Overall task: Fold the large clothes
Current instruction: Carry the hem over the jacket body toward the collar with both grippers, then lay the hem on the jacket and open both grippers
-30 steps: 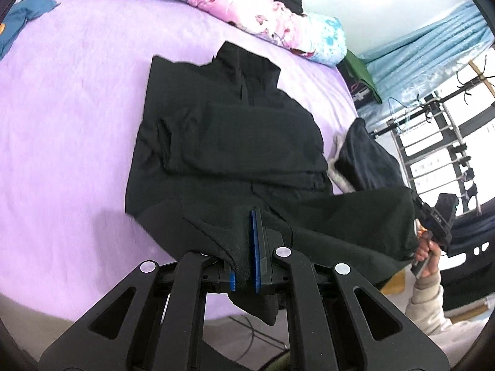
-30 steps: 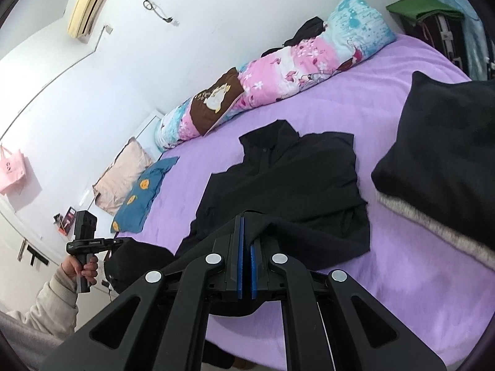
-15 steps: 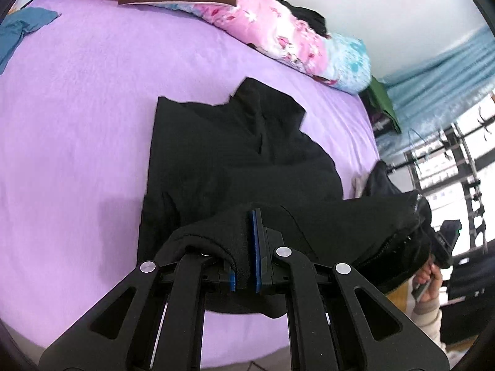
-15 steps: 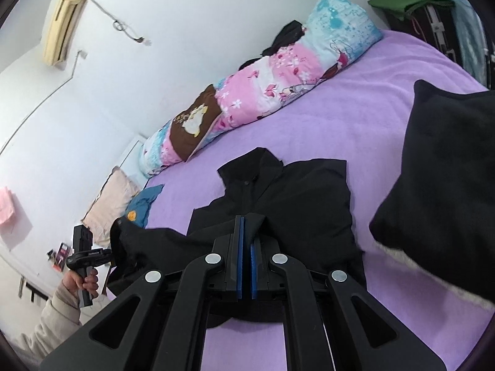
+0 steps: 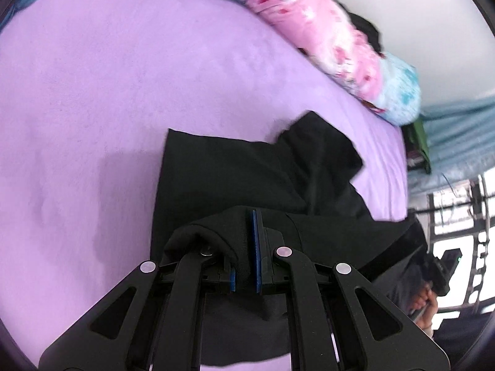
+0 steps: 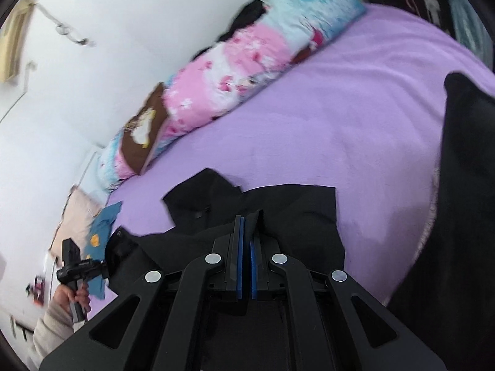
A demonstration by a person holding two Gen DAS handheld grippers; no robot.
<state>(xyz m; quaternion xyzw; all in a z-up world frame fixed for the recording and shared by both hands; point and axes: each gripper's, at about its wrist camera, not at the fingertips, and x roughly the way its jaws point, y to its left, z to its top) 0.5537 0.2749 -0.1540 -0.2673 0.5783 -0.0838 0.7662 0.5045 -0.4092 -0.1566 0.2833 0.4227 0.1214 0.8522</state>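
Note:
A large black garment (image 5: 247, 167) lies on the purple bed (image 5: 108, 92), collar toward the pillows. My left gripper (image 5: 247, 247) is shut on its bottom hem, and the cloth is bunched over the left finger. My right gripper (image 6: 246, 241) is shut on the other end of the same hem (image 6: 278, 213). The lifted hem stretches between the two grippers above the garment's lower body. The left gripper also shows in the right wrist view (image 6: 77, 270), held by a hand. The collar (image 6: 201, 198) lies flat ahead.
A long pink and blue floral pillow (image 5: 346, 58) lies along the far side of the bed by the wall. A pile of dark folded clothes (image 6: 461, 204) sits on the bed to the right. A blue cloth (image 6: 102, 225) lies at the left. A clothes rack (image 5: 458, 216) stands beyond the bed.
Both grippers have carried the bottom hem forward over the garment toward the collar. The lower part is now doubled over and less of the garment shows.

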